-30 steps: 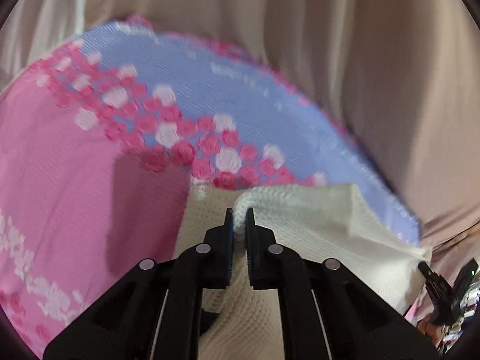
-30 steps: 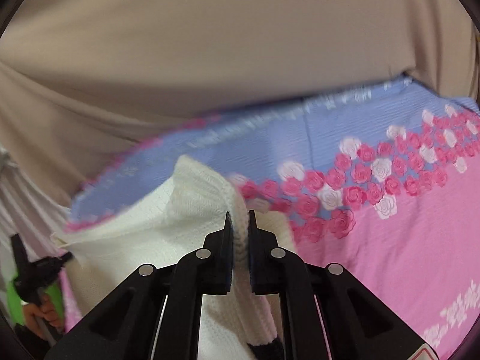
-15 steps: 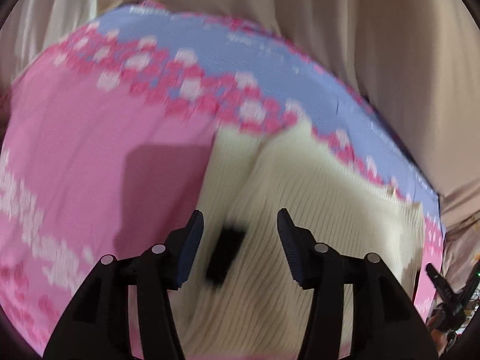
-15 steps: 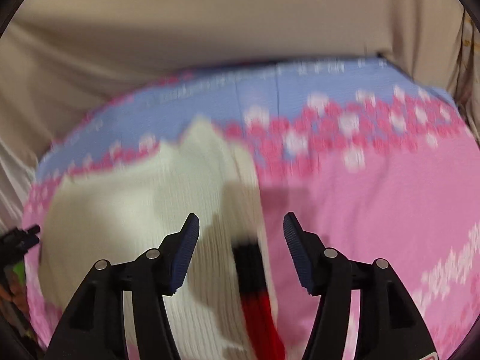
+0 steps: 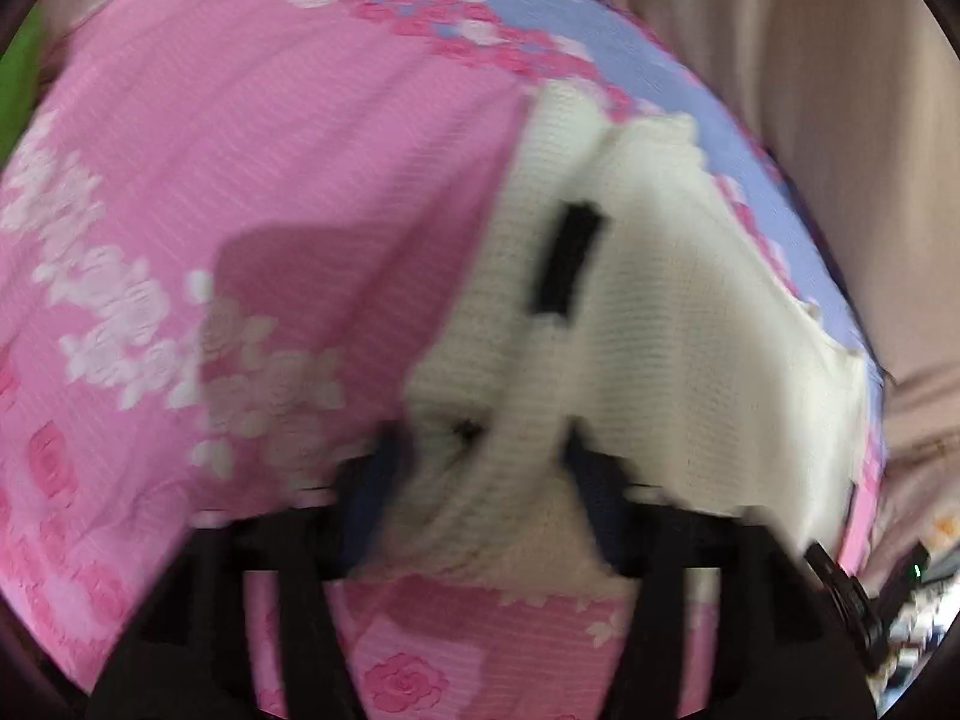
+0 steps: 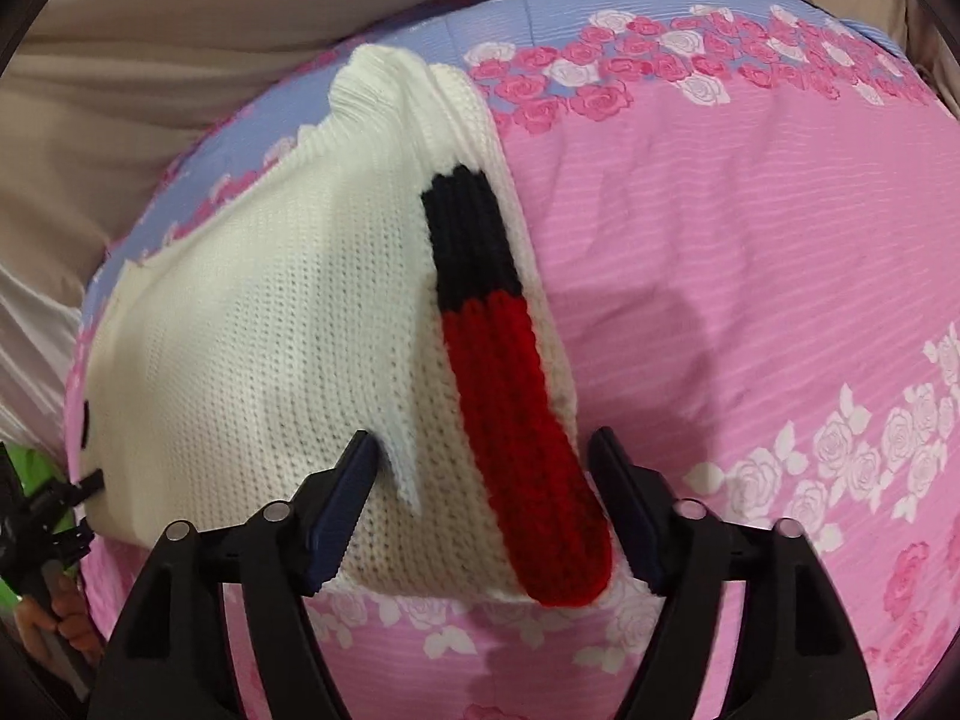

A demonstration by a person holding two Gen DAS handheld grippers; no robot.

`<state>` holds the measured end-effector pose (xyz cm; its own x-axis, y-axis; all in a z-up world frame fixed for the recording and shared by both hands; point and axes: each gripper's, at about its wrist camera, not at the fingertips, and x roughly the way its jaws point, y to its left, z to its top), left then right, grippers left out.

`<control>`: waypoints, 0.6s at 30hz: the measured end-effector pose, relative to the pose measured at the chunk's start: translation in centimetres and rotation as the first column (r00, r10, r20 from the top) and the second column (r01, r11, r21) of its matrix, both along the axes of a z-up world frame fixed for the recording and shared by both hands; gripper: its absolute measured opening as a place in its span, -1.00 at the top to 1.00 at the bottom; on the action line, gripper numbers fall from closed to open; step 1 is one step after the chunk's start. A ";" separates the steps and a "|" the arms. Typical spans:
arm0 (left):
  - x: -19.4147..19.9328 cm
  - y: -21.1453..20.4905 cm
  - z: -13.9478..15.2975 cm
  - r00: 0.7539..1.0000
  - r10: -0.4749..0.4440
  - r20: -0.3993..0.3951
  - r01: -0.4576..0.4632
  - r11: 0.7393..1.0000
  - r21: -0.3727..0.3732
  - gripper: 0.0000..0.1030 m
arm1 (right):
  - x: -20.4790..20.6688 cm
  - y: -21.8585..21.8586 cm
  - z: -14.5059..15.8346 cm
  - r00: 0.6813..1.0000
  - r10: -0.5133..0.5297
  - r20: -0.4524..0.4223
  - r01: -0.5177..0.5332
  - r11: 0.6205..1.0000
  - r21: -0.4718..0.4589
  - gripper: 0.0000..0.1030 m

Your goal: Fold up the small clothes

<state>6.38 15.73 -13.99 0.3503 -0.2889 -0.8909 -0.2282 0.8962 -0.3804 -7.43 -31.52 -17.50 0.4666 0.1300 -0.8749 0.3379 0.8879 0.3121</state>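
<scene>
A cream knitted sweater lies folded on a pink rose-print bedsheet. Its sleeve, banded black then red at the cuff, lies across the top near the right edge. My right gripper straddles the sweater's near edge. The cuff end and a cream flap sit between its closing jaws, and the pads stand clear of the knit. The left wrist view is blurred. There my left gripper is over the sweater at its near edge, jaws closing with bunched knit between them. A black band shows further up.
The sheet has a lilac border with roses along its far side. Beige draped cloth hangs behind the bed. A hand holding a black tool shows at the lower left edge of the right wrist view. Something green sits at the left.
Both grippers let go of the lifted cream fold, which dropped flat onto the sweater. Both then came down and back to the sweater's near edge, jaws now apart around it.
</scene>
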 end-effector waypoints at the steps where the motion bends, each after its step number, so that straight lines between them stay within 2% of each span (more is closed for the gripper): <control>1: 0.1 -0.1 0.3 1.000 -0.004 -0.003 0.004 1.000 -0.007 0.51 | 0.1 -0.1 0.0 1.000 0.003 -0.001 -0.003 1.000 0.025 0.63; 3: 0.0 -0.1 1.2 1.000 -0.008 0.008 0.008 0.999 -0.041 0.58 | 0.0 -0.9 1.0 0.999 -0.030 0.019 0.028 0.995 0.092 0.72; 7: -1.9 0.1 4.4 0.996 -0.074 0.056 0.077 0.995 -0.059 0.67 | -2.4 -1.7 5.1 0.994 -0.054 0.093 0.047 0.996 0.082 0.77; 10: -4.3 0.1 4.7 0.990 -0.138 0.019 0.139 0.987 -0.076 0.67 | -5.9 -2.1 6.8 0.996 -0.046 0.078 0.042 0.998 0.052 0.77; 12: -6.0 0.3 4.1 0.982 -0.189 -0.012 0.188 0.980 -0.068 0.67 | -9.0 -2.5 6.5 0.998 -0.050 0.026 0.049 0.998 0.043 0.77; 14: -9.1 -0.2 2.5 0.963 -0.259 -0.072 0.258 0.966 -0.027 0.69 | -12.5 -2.6 5.0 0.998 -0.050 -0.049 0.052 0.998 0.043 0.77; 15: -10.6 -0.2 1.3 0.954 -0.278 -0.115 0.278 0.960 -0.016 0.84 | -13.9 -2.5 4.1 0.995 -0.051 -0.083 0.055 0.997 0.047 0.77; 17: -12.8 0.3 -0.5 0.945 -0.279 -0.171 0.279 0.960 -0.023 0.84 | -16.9 -2.2 1.9 0.985 -0.058 -0.163 0.070 0.995 0.071 0.76; 18: -13.4 0.6 -0.7 0.949 -0.268 -0.164 0.264 0.963 -0.044 0.83 | -17.9 -1.8 0.7 0.979 -0.050 -0.199 0.068 0.994 0.088 0.72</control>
